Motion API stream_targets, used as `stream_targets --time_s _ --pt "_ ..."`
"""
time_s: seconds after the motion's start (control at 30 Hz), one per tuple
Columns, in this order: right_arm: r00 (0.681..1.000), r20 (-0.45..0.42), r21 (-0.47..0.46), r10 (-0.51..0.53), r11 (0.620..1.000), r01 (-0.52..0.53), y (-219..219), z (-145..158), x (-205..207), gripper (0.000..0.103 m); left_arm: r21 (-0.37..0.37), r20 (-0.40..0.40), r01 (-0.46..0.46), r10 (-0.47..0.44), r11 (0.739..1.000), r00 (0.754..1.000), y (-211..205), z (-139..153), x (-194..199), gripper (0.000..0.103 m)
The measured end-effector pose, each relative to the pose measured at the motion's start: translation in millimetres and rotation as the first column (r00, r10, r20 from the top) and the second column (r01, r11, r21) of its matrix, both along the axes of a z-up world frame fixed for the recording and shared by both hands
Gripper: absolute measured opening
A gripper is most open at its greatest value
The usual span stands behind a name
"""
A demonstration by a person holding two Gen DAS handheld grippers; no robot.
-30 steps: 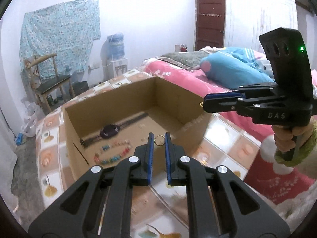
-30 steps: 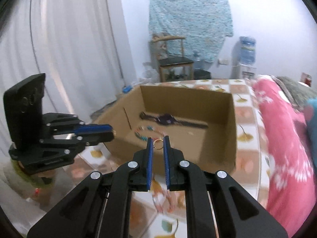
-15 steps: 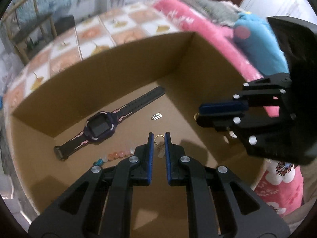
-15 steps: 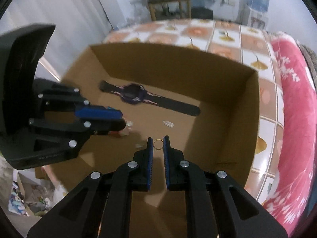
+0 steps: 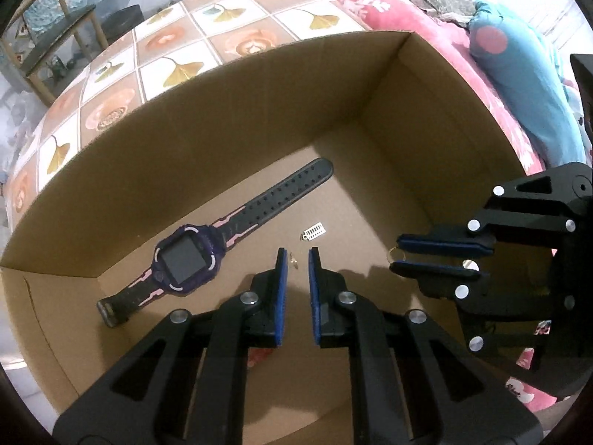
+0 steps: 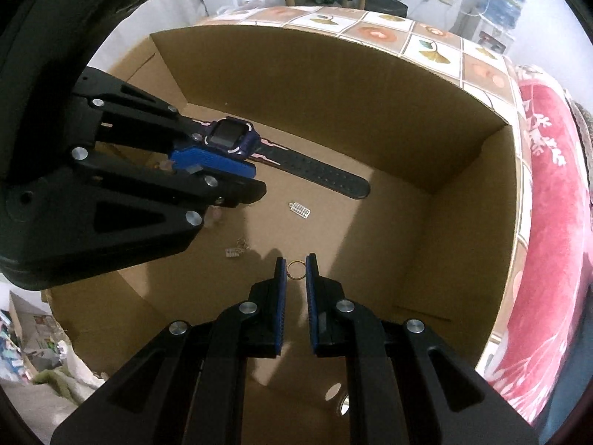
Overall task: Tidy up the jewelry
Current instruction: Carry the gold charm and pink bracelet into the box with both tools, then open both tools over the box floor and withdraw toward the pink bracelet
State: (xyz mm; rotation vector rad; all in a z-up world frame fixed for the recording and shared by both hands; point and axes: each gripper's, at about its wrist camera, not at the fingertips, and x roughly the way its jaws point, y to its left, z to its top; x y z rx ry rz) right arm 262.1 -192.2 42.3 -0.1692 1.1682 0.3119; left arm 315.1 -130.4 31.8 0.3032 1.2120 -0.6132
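Where tiled tabletop (image 5: 178,55) meets pink bed (image 5: 426,18), cardboard box (image 5: 259,111) sits w/ watch (image 5: 192,256).

The left gripper (image 5: 295,259) pointed steeply down into an open cardboard box (image 5: 259,85). Its blue-padded jaws had just been opening and stood slightly apart; between their tips showed a tiny gold piece (image 5: 294,258), probably lying loose on the box floor rather than pinched, though it was too small to be sure. A purple smartwatch (image 5: 185,257) with a black strap lay flat on the floor to the left, and a small white tag (image 5: 314,230) lay just beyond the jaws. At the right, the right gripper (image 5: 396,255) pinched a gold ring (image 5: 393,254) at its tips. The box sat on a tiled tablecloth (image 5: 178,55).
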Motion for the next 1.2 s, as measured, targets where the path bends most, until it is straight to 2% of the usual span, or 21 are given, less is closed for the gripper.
stream_targets --time_s 0.1,0.23,0.4,0.5,0.57,0.73,0.9,1.0,1.07,1.2 --pt "1.000 0.003 0.016 -0.012 1.000 0.012 -4.2 2.0 0.8 0.014 -0.007 0.004 -0.015 0.015 1.000 1.000 1.1 2.3 2.8 0.024" --pt "1.000 0.027 0.031 -0.016 0.999 0.015 -5.2 7.5 0.6 0.026 -0.025 0.004 -0.030 0.030 0.999 1.000 3.6 5.3 6.2 0.027" --pt "0.996 0.078 0.064 -0.034 0.998 0.029 -11.1 25.2 -4.4 0.027 -0.063 0.040 -0.043 0.045 0.997 0.998 12.5 21.3 1.9 0.038" --pt "0.992 0.118 0.107 -0.052 0.994 0.039 -19.8 42.0 -13.0 0.029 -0.104 0.075 -0.057 0.065 0.993 0.995 25.3 40.7 -5.6 0.045" --pt "0.985 0.158 0.142 -0.067 0.989 0.044 -25.3 57.3 -24.1 0.034 -0.128 0.106 -0.062 0.076 0.990 0.991 34.2 53.7 -13.7 0.048" --pt "0.964 0.246 0.213 -0.098 0.976 0.045 -36.0 87.9 -54.8 0.039 -0.192 0.198 -0.056 0.095 0.980 0.976 61.0 88.8 -47.2 0.056" --pt "0.931 0.332 0.319 -0.153 0.947 0.042 -50.5 111.4 -104.0 0.044 -0.288 0.275 -0.036 0.118 0.957 0.954 96.2 112.7 -99.9 0.067" --pt "0.909 0.375 0.371 -0.180 0.928 0.031 -54.1 110.9 -139.0 0.049 -0.314 0.317 -0.032 0.137 0.949 0.939 114.5 108.5 -130.9 0.074" --pt "0.903 0.382 0.396 -0.197 0.918 0.032 -53.8 101.6 -161.6 0.049 -0.323 0.348 -0.044 0.163 0.945 0.923 130.1 94.4 -157.4 0.076" --pt "0.910 0.329 0.423 -0.252 0.901 0.097 -54.5 61.2 -194.4 0.049 -0.358 0.351 -0.105 0.237 0.928 0.906 156.6 57.8 -198.1 0.077"
